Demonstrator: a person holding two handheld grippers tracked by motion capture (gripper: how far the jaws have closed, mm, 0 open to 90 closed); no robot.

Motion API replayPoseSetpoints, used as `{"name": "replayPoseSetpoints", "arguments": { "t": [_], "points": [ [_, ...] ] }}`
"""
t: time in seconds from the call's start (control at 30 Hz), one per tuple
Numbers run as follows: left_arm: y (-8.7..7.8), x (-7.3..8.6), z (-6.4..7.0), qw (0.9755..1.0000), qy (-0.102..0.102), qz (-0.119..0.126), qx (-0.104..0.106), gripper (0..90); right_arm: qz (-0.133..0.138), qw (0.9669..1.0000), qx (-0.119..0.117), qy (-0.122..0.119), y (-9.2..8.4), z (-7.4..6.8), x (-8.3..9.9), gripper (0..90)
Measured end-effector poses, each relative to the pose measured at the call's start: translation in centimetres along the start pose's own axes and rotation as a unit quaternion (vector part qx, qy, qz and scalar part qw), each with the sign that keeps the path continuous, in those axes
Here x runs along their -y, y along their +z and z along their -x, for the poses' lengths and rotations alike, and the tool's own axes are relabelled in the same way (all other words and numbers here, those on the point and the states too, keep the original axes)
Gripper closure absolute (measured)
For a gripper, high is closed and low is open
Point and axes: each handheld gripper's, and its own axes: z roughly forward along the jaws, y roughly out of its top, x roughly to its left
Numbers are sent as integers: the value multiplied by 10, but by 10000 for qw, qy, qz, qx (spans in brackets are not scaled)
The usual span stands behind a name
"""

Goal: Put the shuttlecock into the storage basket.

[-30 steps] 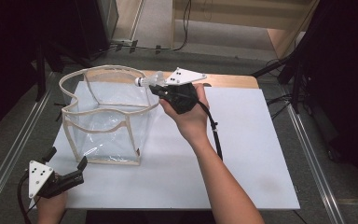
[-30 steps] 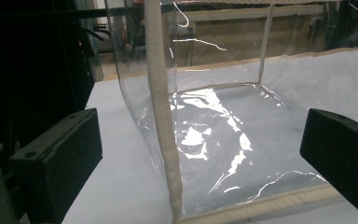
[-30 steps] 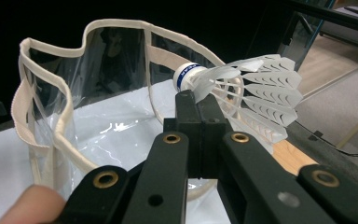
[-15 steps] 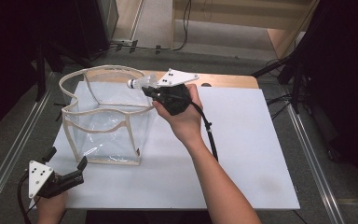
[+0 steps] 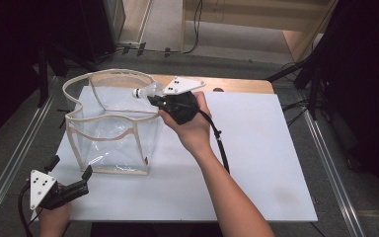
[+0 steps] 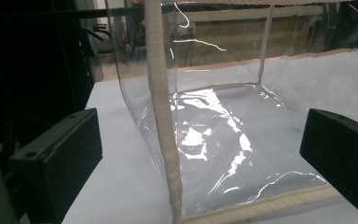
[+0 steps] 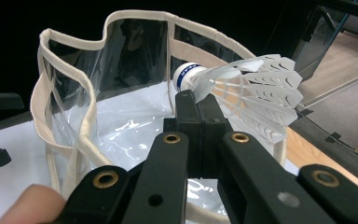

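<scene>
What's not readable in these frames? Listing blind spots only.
- Shuttlecock: the blue band print on its cork, right gripper view, is too small and turned away.
- Right gripper: high view, the grey plate and the hand cover the jaws, so the pinch point is hidden.
- Clear bag: left gripper view, top rim cut by the frame edge; glare hides part of its floor.
- Left gripper: hand cut by the bottom edge, high view.
</scene>
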Motion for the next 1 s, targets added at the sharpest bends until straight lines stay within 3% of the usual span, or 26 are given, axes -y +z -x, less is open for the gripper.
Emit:
{"name": "replayPoseSetpoints", "arguments": {
  "t": [0.1,0.13,0.43,0.53,1.0],
  "points": [
    [0,0,0,10000,-9,-2,-2,0,-32,10000,-56,-8,1,1,3,879],
    [0,0,0,10000,-14,-4,-4,0,-36,10000,-84,-38,2,1,4,840],
    [0,0,0,10000,-29,-6,-3,0,63,9995,-280,99,-6,6,6,134],
    [0,0,0,10000,-34,-7,-3,0,97,9995,-285,95,-10,7,8,0],
    [0,0,0,10000,15,-19,-9,0,198,9997,-28,153,-36,20,33,0]
  ]
}}
